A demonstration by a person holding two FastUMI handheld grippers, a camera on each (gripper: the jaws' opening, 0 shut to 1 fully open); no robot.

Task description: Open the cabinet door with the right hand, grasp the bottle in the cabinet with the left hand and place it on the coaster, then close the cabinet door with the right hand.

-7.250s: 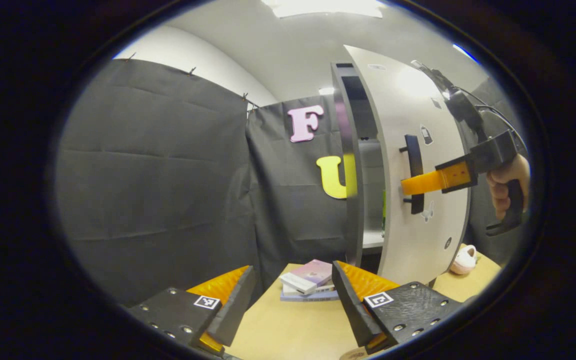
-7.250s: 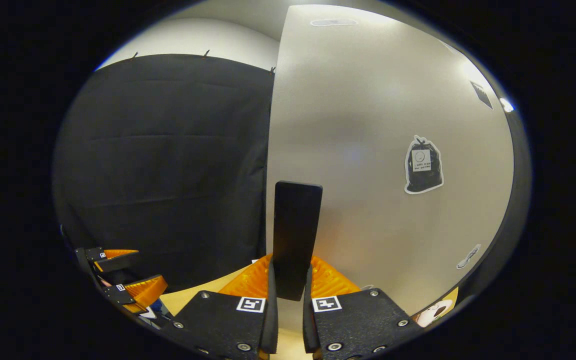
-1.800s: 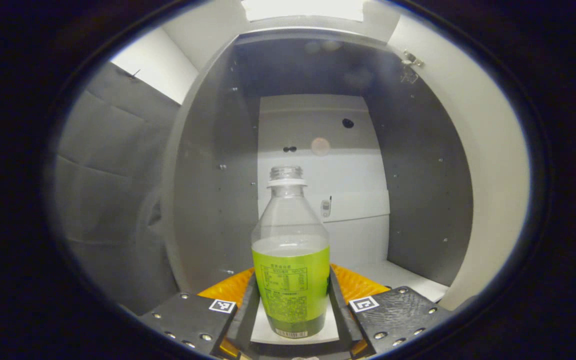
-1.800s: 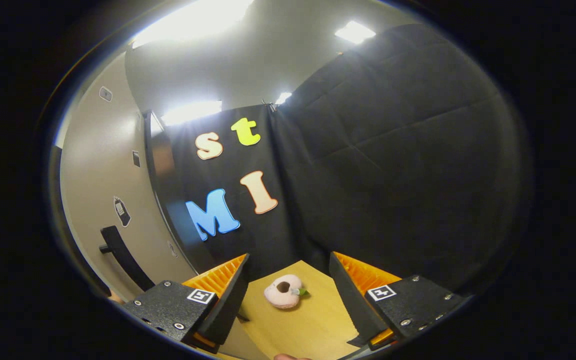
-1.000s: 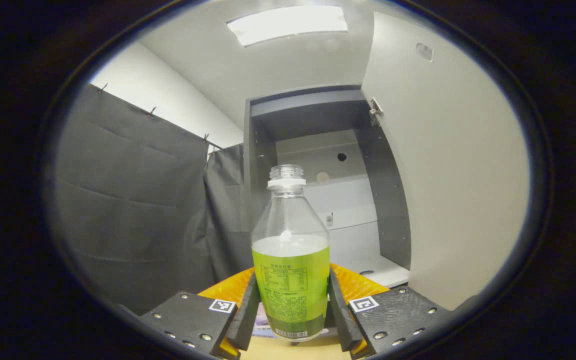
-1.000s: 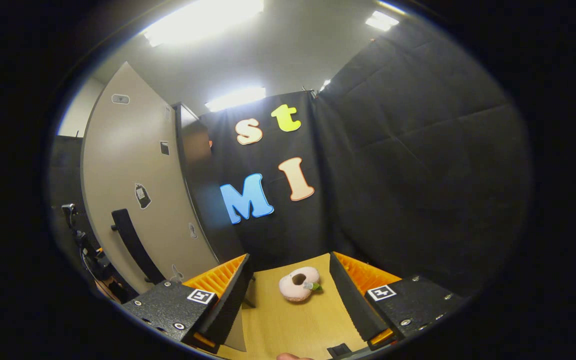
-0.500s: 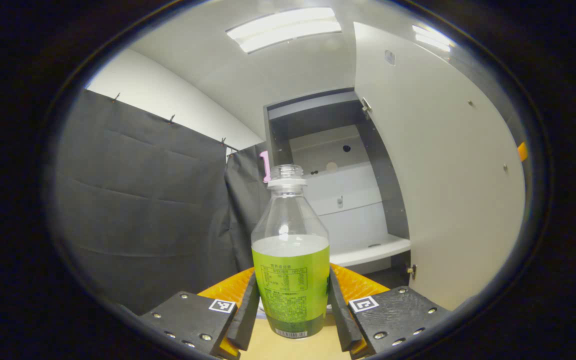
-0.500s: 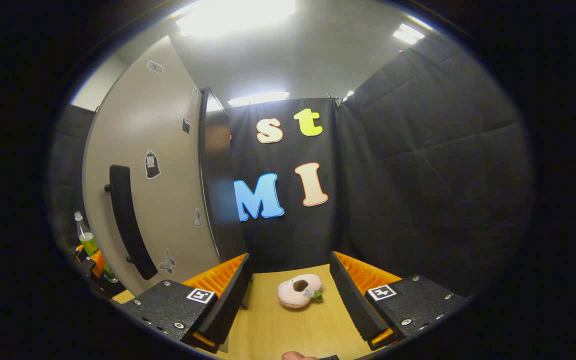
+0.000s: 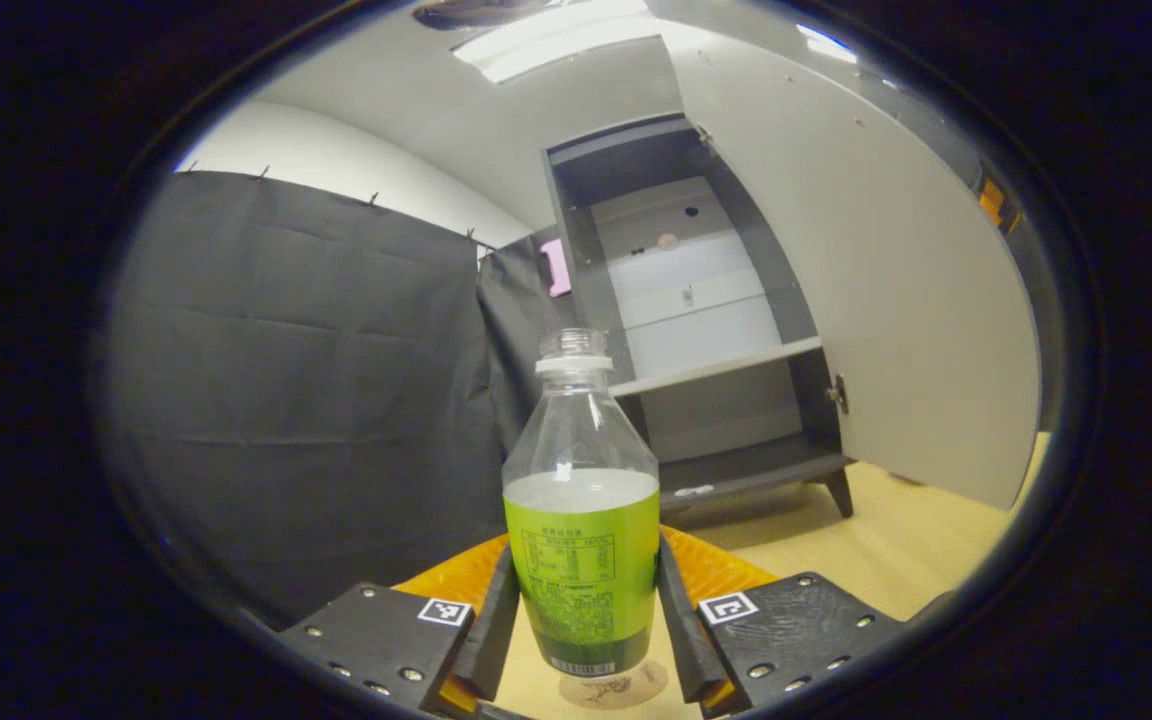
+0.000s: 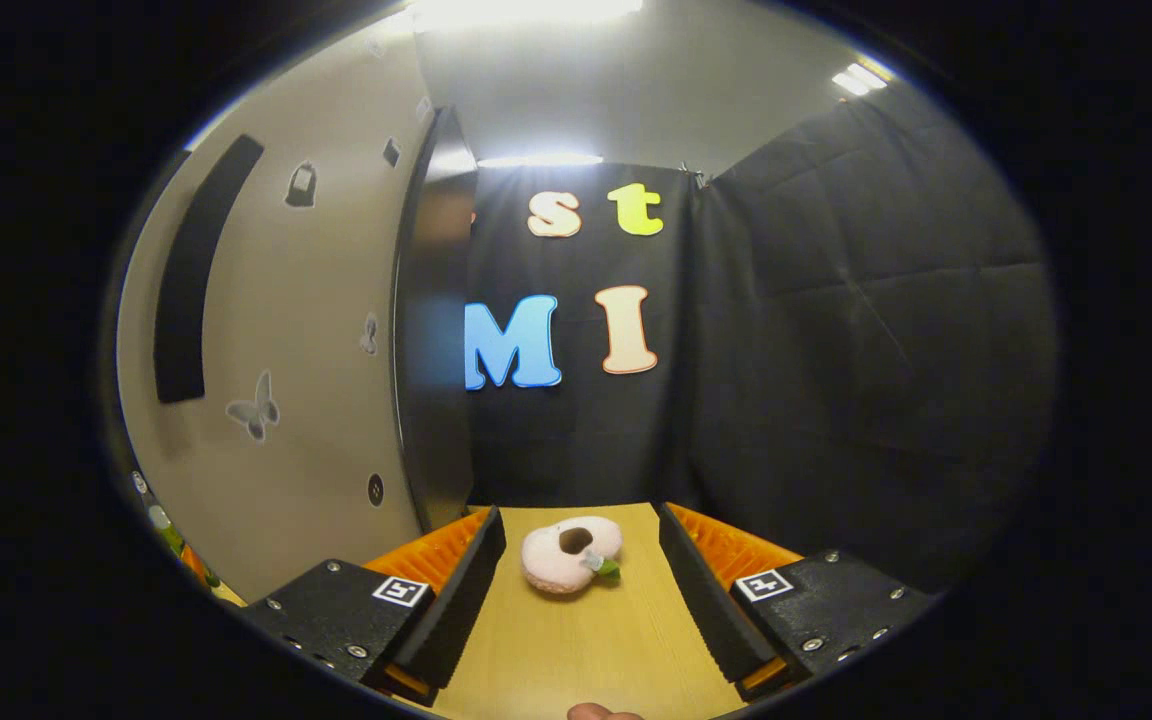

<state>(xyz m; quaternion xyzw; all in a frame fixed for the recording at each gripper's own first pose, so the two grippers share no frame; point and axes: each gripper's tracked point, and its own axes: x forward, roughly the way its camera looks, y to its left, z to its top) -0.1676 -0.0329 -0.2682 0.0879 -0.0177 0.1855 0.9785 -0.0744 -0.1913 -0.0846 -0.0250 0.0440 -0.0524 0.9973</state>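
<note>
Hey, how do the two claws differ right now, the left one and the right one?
The left claw is shut on the bottle, both fingers pressing its green label; the right claw is open and holds nothing. The left claw faces the open cabinet with the coaster just under the bottle; the right claw faces a pink plush toy on the table. Both hang low over that table.

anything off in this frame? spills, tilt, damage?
One oddity: the bottle has no cap, so its neck is open while the left gripper holds it upright above the coaster. No spill or damage shows. The cabinet door stands open, as this step expects.
</note>
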